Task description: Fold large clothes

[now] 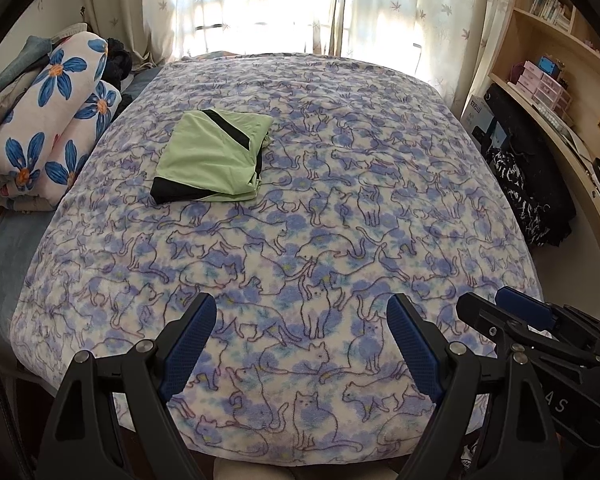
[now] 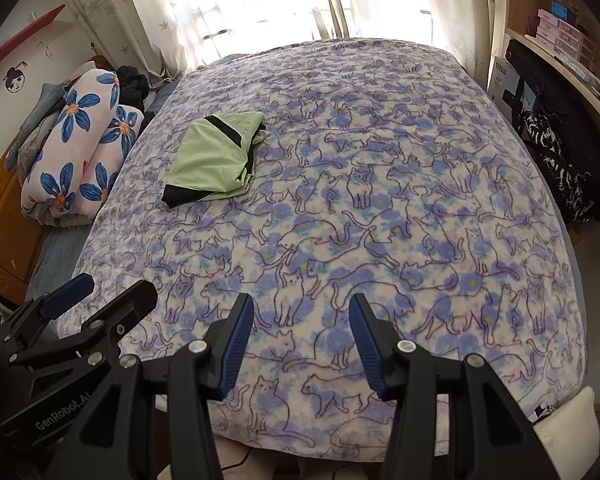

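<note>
A light green garment with black trim [image 1: 212,156] lies folded into a flat packet on the left half of the bed; the right wrist view shows the same garment [image 2: 216,158]. My left gripper [image 1: 302,312] hangs over the near edge of the bed, jaws wide apart, nothing between them. My right gripper [image 2: 301,308] hovers beside it over the same edge, its jaws also apart and empty. Each gripper shows in the other's view: the right gripper [image 1: 500,308] at the lower right, the left gripper [image 2: 112,288] at the lower left. Both are well short of the garment.
The bed carries a blue cat-print blanket [image 1: 380,208]. A rolled flower-print quilt [image 1: 48,136] lies on the left side. Curtains [image 1: 260,4] hang behind the bed. Shelves [image 1: 560,92] and dark bags [image 1: 528,184] stand along the right.
</note>
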Demonstrator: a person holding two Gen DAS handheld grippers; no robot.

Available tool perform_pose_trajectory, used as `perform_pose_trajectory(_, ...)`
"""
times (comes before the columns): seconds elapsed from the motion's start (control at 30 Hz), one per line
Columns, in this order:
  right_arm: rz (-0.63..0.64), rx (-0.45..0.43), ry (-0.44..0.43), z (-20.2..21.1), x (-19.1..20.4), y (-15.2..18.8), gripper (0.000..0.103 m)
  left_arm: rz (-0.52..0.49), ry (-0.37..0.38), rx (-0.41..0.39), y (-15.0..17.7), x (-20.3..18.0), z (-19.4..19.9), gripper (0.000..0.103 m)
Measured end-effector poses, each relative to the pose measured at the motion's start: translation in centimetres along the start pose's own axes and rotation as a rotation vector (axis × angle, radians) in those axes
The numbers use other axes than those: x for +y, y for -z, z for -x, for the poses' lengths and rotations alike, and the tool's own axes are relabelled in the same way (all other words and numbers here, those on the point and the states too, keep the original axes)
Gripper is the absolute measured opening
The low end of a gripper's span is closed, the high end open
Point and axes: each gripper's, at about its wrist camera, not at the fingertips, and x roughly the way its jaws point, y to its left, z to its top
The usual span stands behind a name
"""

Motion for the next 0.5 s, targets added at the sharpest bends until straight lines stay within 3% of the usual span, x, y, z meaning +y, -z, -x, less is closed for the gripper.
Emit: perform_pose_trajectory(0.5,-0.004,0.02,0.005,-0.2,-0.8,1.1,0.05,0.01,0.004,0.021,1.0,0.8,-0.2,0.086)
